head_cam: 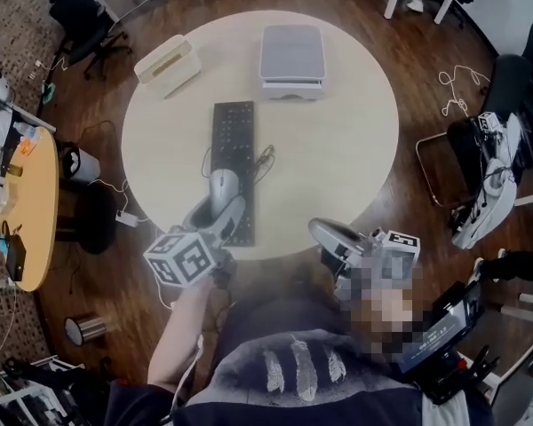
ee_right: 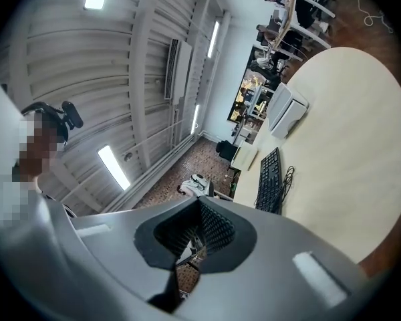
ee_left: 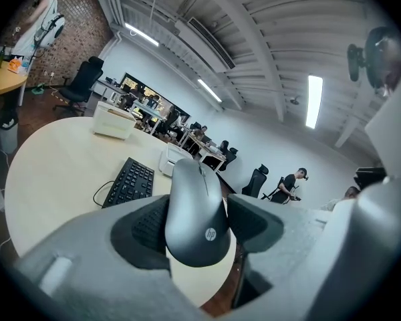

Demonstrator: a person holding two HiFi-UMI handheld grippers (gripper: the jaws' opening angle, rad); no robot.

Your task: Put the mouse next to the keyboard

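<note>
The left tongs (head_cam: 220, 213) are clamped on a smooth grey computer mouse (ee_left: 195, 212), one dark ribbed pad pressed against each of its flanks. The mouse hangs in the air, off the table, with its rounded rear end towards the camera and its nose pointing away across the round pale wooden table (head_cam: 338, 140). In the left gripper view the table's near edge and a strip of dark floor show beneath it. In the head view the mouse overlaps the near left part of the long black keyboard (head_cam: 234, 162), which lies lengthwise away from the person near the table's middle. A loose coil of its thin black cable (head_cam: 263, 158) rests just beside its right edge.

The right tongs (ee_right: 195, 233) are pressed together with nothing between them, and are held just off the table's near edge, to the right of the other pair.

At the far side of the table stand a white rectangular box (head_cam: 167, 64), to the left, and a grey-topped white boxy device (head_cam: 291, 60), to the right. Both are well apart from the keyboard.
</note>
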